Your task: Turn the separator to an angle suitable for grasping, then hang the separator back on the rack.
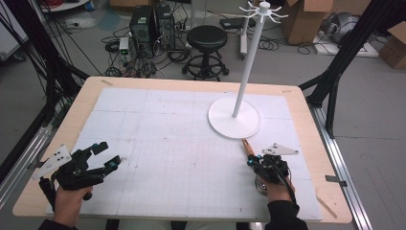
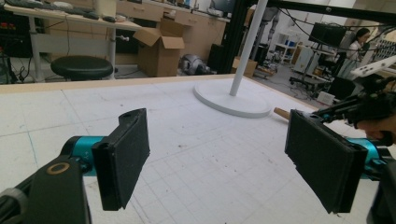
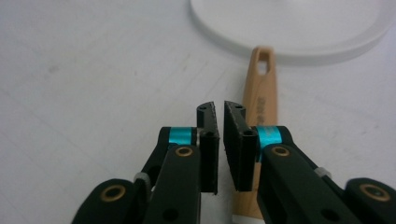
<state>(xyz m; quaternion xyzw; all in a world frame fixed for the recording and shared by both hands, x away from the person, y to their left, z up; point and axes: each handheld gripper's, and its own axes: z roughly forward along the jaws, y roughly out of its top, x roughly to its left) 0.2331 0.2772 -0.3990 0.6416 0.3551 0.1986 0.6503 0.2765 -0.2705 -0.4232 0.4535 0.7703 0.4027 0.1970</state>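
No legible writing in any view.
The wooden handle (image 3: 261, 100) lying by the white stand base (image 3: 299, 28) bears a faint imprint along its length in the right gripper view, too blurred to read. The cardboard boxes (image 2: 161, 49) behind the surface (image 1: 191, 143) show no readable print, and the surface carries only plain grid lines.

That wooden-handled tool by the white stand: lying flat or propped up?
Lying flat: the wooden handle rests lengthwise on the white table cover, its holed tip touching the stand's round base.
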